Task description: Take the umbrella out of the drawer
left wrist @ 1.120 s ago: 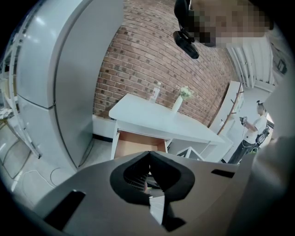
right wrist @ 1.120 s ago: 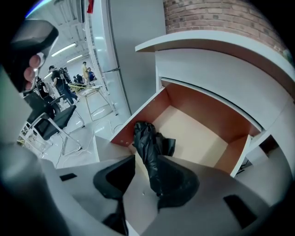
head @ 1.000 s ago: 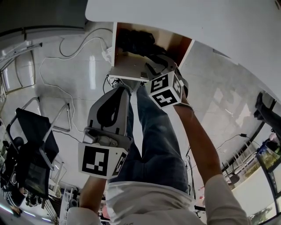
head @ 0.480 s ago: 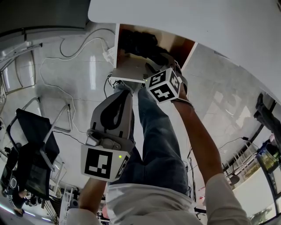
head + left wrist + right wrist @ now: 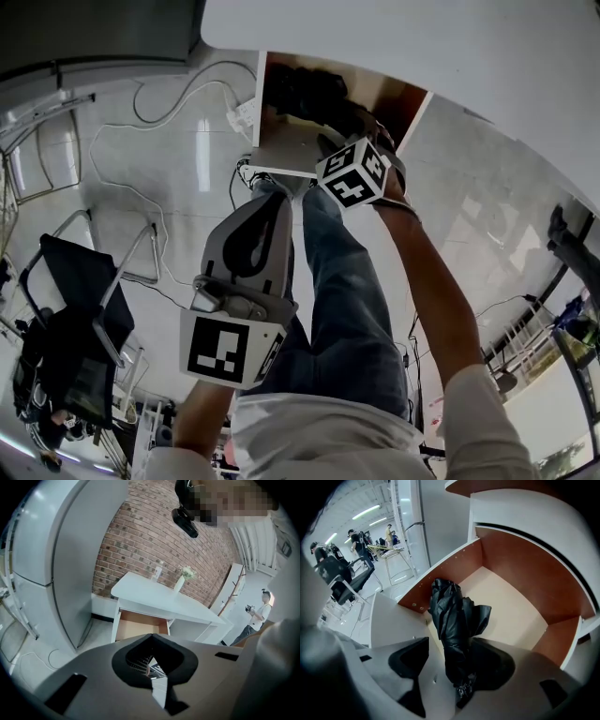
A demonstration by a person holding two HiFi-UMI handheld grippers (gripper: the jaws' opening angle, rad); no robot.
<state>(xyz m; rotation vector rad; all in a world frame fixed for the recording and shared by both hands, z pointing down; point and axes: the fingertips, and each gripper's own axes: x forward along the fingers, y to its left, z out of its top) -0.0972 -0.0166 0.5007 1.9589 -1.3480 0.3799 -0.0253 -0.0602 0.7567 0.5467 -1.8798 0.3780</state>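
Just opening right claw point(image 5: 458, 660) wide around crumpled black fabric umbrella point(image 5: 452, 616), mid-frame in brown wooden drawer point(image 5: 525, 569); unclenched, yet to grab and lift.

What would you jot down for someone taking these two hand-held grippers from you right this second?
Right gripper: reaching down into the open drawer. Its jaws have just been opening and stand apart, with the folded black umbrella between them, not clamped.
Left gripper: shut, empty, held back above the floor.
Umbrella: lying on the drawer's floor.
Done: the drawer is pulled out from under the white desk and the right gripper is lined up on the umbrella.
Left: close on the umbrella and lift it out.
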